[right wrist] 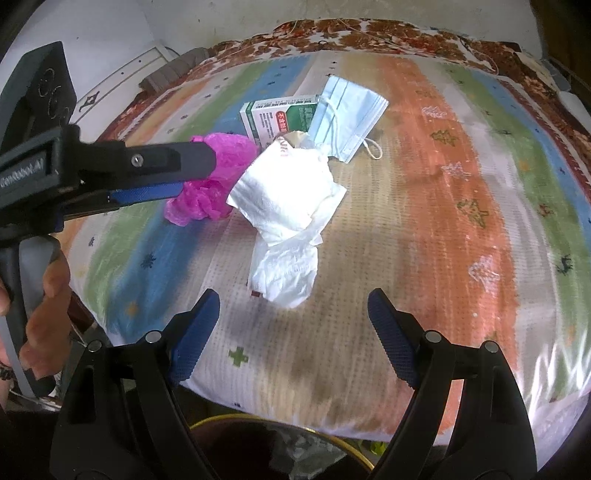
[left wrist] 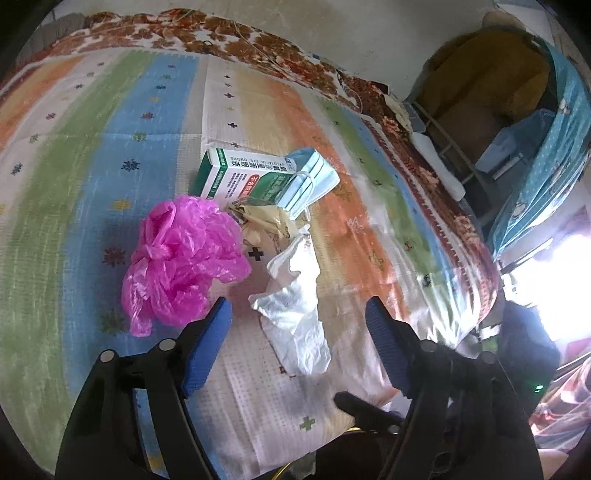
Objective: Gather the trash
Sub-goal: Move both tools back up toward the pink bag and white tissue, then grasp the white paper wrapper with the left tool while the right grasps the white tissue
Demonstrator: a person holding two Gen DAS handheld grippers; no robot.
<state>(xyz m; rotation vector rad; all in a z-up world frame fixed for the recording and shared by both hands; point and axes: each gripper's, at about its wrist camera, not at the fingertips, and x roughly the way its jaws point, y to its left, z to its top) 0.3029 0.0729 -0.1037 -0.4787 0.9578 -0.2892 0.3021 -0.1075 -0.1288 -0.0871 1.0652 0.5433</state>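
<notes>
A pile of trash lies on a striped bedcover: a crumpled pink plastic bag, a crumpled white paper wrapper, a green and white medicine box, blue face masks and a yellowish wrapper. My left gripper is open just above the near end of the white wrapper, its left finger beside the pink bag; it also shows in the right wrist view. My right gripper is open and empty, just short of the white wrapper.
A dark bin with a yellow rim sits below the bed's near edge. A blue patterned cloth and a brown bundle stand to the right of the bed. A floral blanket borders the far side.
</notes>
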